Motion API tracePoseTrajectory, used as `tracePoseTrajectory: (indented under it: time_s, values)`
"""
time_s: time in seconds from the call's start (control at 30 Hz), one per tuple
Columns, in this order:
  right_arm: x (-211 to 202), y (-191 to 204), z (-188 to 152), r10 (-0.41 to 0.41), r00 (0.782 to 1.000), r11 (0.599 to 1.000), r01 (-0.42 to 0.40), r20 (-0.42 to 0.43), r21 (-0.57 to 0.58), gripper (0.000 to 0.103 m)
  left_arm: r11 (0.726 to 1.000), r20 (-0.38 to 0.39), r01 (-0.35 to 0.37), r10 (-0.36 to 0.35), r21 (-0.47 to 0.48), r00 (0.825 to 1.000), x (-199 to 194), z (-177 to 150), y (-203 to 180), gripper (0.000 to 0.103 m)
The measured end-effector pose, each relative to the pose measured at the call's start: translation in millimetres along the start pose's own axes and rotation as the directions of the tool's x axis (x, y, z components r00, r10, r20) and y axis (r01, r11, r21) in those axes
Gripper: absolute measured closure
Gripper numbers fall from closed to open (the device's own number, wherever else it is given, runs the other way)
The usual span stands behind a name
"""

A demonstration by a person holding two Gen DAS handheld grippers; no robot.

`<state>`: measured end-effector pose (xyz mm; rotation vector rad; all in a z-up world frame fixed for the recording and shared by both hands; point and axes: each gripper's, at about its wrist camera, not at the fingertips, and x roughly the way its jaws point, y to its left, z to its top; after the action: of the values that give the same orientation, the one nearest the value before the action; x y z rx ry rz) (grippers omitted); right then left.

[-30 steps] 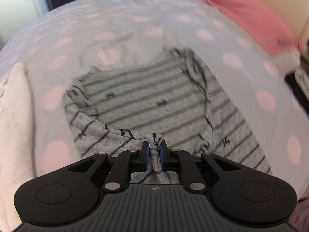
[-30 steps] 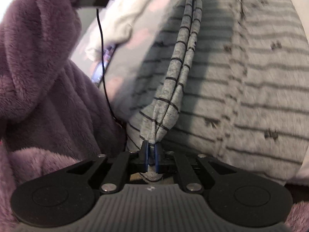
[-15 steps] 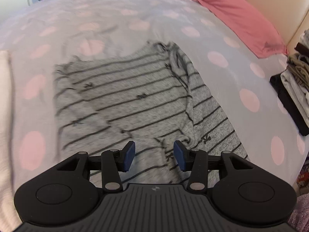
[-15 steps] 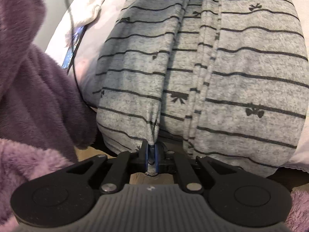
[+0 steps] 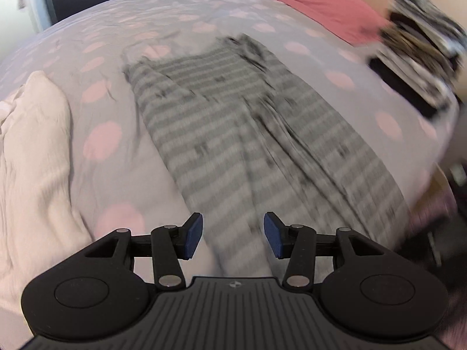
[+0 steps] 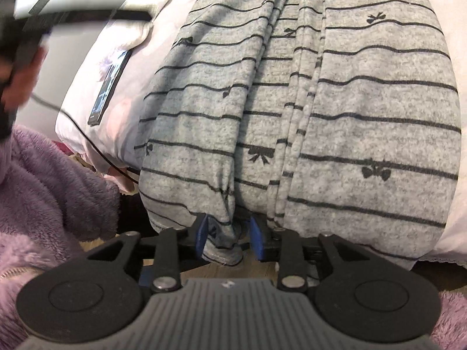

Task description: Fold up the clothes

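A grey top with thin black stripes and small bows (image 5: 233, 122) lies stretched lengthwise on the dotted bed cover (image 5: 87, 58). Its near end hangs over the bed's edge (image 6: 350, 116). My left gripper (image 5: 232, 233) hovers open above the near part of the top, with nothing between its blue pads; this view is blurred by motion. My right gripper (image 6: 228, 234) is at the hanging hem. Its jaws are opening, and a loose fold of the hem still hangs between the pads without being pinched.
A crumpled white cloth (image 5: 35, 145) lies left of the top. A pink pillow (image 5: 315, 3) and a stack of folded clothes (image 5: 414, 58) are at the far right. A phone (image 6: 109, 87) with a cable (image 6: 87, 143) rests near the bed's edge. A purple fleece sleeve (image 6: 43, 189) fills the lower left.
The left gripper let go of the top's edge, opened and swung across the bed. The right jaws parted from the hem fold. The top now lies flat and lengthwise.
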<state>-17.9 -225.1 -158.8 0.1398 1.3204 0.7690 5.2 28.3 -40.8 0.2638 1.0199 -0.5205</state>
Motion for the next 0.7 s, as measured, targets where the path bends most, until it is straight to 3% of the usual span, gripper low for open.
tracePoseTrajectory:
  time_s: [0.17,0.27,0.3,0.33,0.4,0.53,0.6,0.67,0.7]
  values:
    - [11.7,10.9,-9.6,-0.038,0.998,0.998,0.035,-0.047,-0.058,0.061,0.992,-0.077,0.064,-0.056,0.113,0.995,-8.0,-47.9,-31.3,0.059]
    - [26.8,15.0,-11.8,-0.072,0.994,0.994,0.065,-0.08,-0.089,0.061,0.986,-0.162,0.067,-0.042,0.153,0.986,-0.1,-71.2,-46.2,0.059]
    - [30.5,15.7,-12.5,-0.079,0.993,0.993,0.07,-0.09,-0.092,0.07,0.98,-0.181,0.076,-0.042,0.181,0.983,1.7,-75.8,-52.1,0.059]
    - [32.2,16.2,-13.4,-0.073,0.991,0.994,0.064,-0.108,-0.088,0.097,0.974,-0.194,0.084,-0.042,0.212,0.98,2.8,-80.6,-57.9,0.059]
    - [26.9,18.4,-16.5,-0.057,0.988,0.997,0.048,-0.144,-0.065,0.097,0.957,-0.218,0.101,-0.041,0.271,0.975,4.8,-90.5,-69.4,0.059]
    - [4.4,20.0,-24.6,0.015,0.986,1.0,-0.016,-0.163,-0.006,0.097,0.95,-0.286,0.128,-0.043,0.284,0.957,16.7,-103.8,-72.3,0.059]
    - [3.4,20.4,-30.3,-0.082,0.981,0.996,0.075,-0.176,-0.048,0.097,0.951,-0.307,0.141,-0.052,0.276,0.95,22.4,-106.8,-71.7,0.059]
    - [11.7,22.0,-33.6,-0.227,0.957,0.97,0.206,-0.18,-0.126,0.097,0.951,-0.319,0.149,-0.057,0.27,0.946,27.5,-108.7,-70.9,0.059]
    - [13.1,22.5,-33.3,-0.226,0.957,0.97,0.205,-0.18,-0.129,0.097,0.956,-0.315,0.144,-0.058,0.257,0.947,30.0,-109.0,-69.2,0.059]
